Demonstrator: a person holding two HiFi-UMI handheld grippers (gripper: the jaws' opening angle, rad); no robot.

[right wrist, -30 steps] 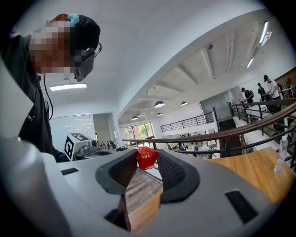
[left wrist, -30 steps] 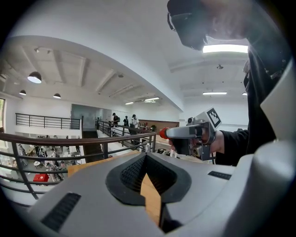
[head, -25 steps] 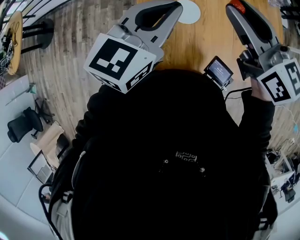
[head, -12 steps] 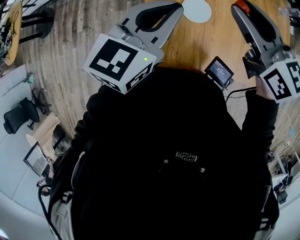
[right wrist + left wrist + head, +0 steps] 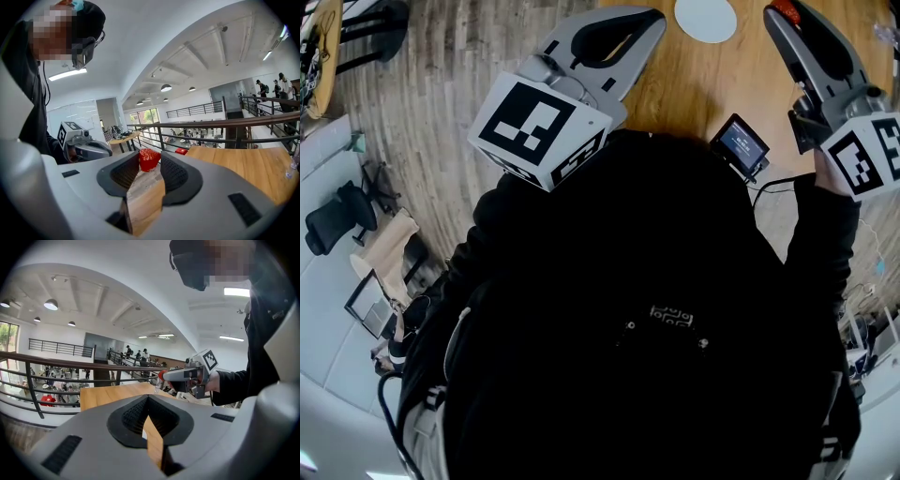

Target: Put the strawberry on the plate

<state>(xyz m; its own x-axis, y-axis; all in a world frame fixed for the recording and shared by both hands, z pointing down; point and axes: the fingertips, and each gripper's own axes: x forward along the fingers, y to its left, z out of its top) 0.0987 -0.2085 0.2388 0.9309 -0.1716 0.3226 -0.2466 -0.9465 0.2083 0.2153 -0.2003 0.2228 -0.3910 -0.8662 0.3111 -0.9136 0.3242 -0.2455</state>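
Observation:
A red strawberry sits pinched between the tips of my right gripper, held up in the air. From the head view the strawberry shows at the tip of the right gripper, top right, over the wooden table. The round white plate lies bare on the table, to the left of the strawberry, between the two grippers. My left gripper points over the table's left part, its tips together with nothing in them. The left gripper view also catches the right gripper from the side.
A small black device with a lit screen sits at the table's near edge, with a cable trailing right. The person's dark torso hides the near part of the scene. A railing runs beyond the table's far side.
The right gripper with the strawberry has drifted slightly right. The plate sits a little further right in the head view. The left gripper has hardly moved.

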